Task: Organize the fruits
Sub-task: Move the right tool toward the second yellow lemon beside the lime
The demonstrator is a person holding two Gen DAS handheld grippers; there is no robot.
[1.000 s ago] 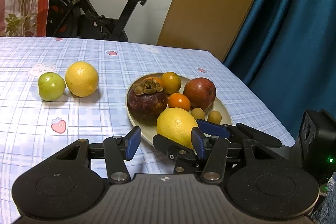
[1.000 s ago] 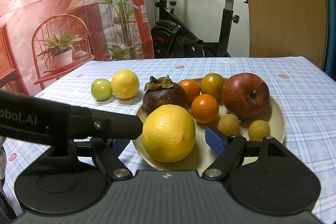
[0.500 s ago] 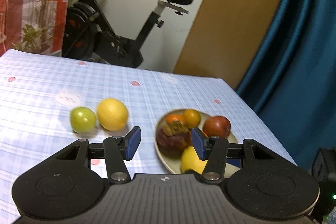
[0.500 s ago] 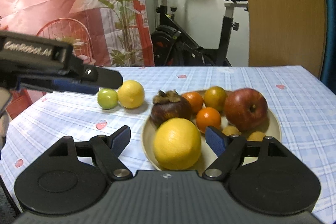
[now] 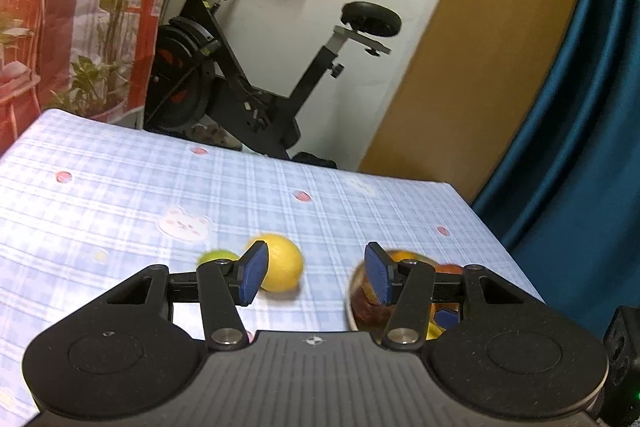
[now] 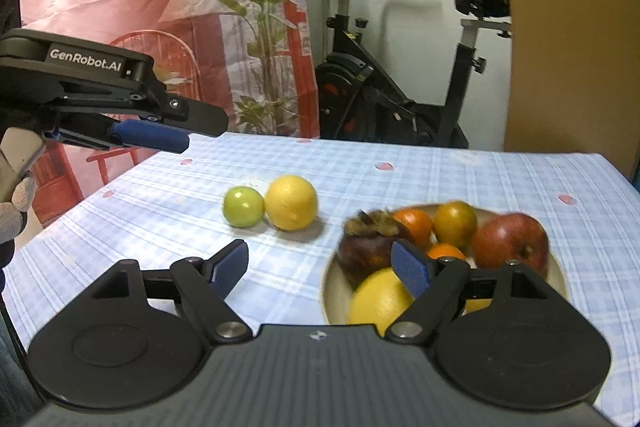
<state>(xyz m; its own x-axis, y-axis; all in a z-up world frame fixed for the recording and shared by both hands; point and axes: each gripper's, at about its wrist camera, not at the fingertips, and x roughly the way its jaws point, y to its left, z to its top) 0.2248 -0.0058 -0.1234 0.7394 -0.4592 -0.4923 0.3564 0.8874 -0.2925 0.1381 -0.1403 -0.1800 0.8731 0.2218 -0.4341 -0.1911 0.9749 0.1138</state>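
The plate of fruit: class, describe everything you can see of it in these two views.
The plate is a shallow, round, cream dish lying flat on the checked tablecloth, right of a loose lemon and green fruit. It holds a dark mangosteen, a large yellow citrus, a red apple and small oranges. Neither hand-held gripper touches it. The image is slightly blurred; the left wrist view shows only its edge.

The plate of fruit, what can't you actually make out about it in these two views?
- Left wrist view: the plate is mostly hidden behind the left gripper and motion-blurred; its fruits cannot be told apart.
- Right wrist view: the right gripper covers the plate's near rim and part of the lemon.
- Right wrist view: the mangosteen is blurred.
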